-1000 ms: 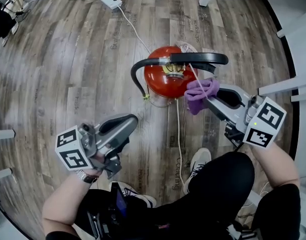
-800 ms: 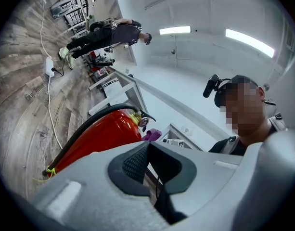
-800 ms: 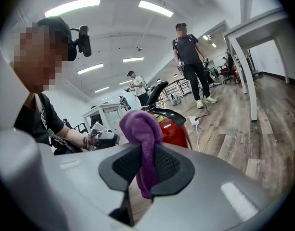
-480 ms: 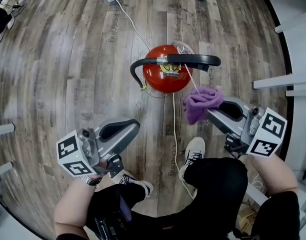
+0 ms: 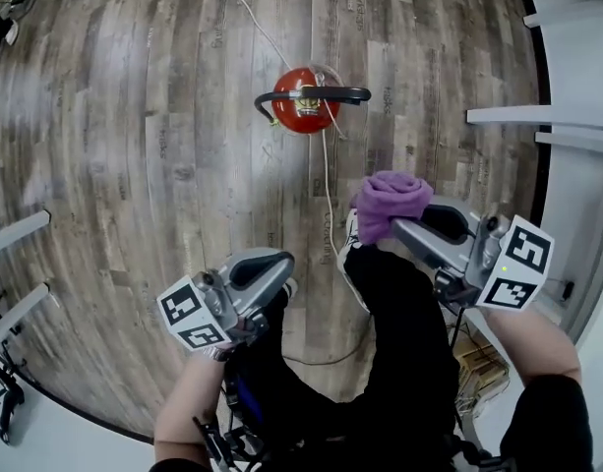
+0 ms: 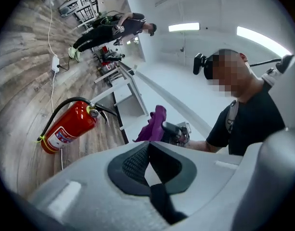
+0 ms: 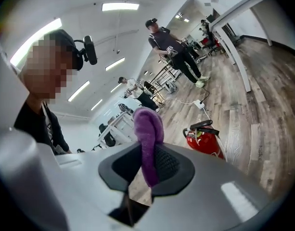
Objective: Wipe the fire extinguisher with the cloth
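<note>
The red fire extinguisher [image 5: 303, 112] stands upright on the wood floor, far below both grippers, with its black handle and hose on top. It also shows in the left gripper view [image 6: 70, 129] and in the right gripper view [image 7: 205, 141]. My right gripper [image 5: 401, 226] is shut on the purple cloth [image 5: 388, 205], which bunches out past the jaw tips [image 7: 148, 134]. The cloth hangs in the air, well apart from the extinguisher. My left gripper [image 5: 271, 264] is shut with nothing in it, at the lower left beside my legs.
A white cable [image 5: 326, 180] runs across the floor past the extinguisher toward my shoe [image 5: 348, 249]. White table legs [image 5: 537, 116] stand at the right and white bars [image 5: 16, 232] at the left. Other people stand far off [image 7: 178, 47].
Both grippers have risen well above the floor, so the extinguisher now looks smaller and farther away. The cloth, earlier at the extinguisher's side, has lifted away with the right gripper.
</note>
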Demonstrator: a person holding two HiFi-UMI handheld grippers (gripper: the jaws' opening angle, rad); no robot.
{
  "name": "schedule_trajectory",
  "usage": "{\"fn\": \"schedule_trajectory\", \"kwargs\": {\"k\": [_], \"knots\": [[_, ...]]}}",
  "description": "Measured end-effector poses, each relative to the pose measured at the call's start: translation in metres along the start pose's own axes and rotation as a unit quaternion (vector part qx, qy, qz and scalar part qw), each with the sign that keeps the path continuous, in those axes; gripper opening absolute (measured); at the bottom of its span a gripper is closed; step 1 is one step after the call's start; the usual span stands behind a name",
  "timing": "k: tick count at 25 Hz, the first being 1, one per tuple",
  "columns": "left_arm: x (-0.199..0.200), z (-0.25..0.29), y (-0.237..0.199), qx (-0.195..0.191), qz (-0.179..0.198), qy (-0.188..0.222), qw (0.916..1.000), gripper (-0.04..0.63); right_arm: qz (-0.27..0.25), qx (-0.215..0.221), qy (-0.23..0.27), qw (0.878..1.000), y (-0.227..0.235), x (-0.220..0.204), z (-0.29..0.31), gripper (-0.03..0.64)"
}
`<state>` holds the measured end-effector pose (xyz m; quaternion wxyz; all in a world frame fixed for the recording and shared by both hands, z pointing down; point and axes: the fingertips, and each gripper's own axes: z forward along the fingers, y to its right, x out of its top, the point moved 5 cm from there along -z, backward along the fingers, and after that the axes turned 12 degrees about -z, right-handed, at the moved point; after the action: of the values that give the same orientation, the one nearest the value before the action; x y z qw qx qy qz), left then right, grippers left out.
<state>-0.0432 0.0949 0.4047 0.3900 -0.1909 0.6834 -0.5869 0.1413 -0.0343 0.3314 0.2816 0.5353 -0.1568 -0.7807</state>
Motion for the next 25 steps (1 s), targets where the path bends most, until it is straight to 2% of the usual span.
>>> {"fn": "schedule_trajectory", "kwargs": {"k": [2,5,7,9,13,16,20,25], "knots": [[-0.002,-0.005,0.044,0.002,-0.020,-0.026,0.9995,-0.005,0.028,0.008,0.018,0.999,-0.032,0.023,-0.014,0.060],[0.004,-0.005,0.116,-0.023,-0.052,-0.076,0.9954,-0.005,0.078,0.027,0.049,0.995,-0.083,0.060,-0.033,0.060],[0.019,0.000,0.161,-0.041,-0.056,-0.093,0.9932,-0.005,0.098,0.039,0.068,0.992,-0.113,0.088,-0.044,0.060],[0.039,0.009,0.203,-0.064,-0.066,-0.082,0.9924,-0.005,0.107,0.047,0.085,0.989,-0.139,0.117,-0.058,0.060],[0.074,0.036,0.272,-0.105,-0.079,-0.026,0.9909,-0.005,0.100,0.047,0.131,0.985,-0.171,0.176,-0.091,0.060],[0.078,0.050,0.324,-0.106,-0.068,-0.010,0.9919,-0.005,0.093,0.053,0.162,0.981,-0.197,0.213,-0.123,0.061],[0.093,0.079,0.368,-0.118,-0.037,-0.007,0.9923,-0.005,0.051,0.066,0.187,0.979,-0.205,0.251,-0.151,0.061],[0.090,0.089,0.407,-0.102,0.015,-0.023,0.9944,-0.005,0.029,0.099,0.189,0.977,-0.213,0.263,-0.165,0.061]]}}
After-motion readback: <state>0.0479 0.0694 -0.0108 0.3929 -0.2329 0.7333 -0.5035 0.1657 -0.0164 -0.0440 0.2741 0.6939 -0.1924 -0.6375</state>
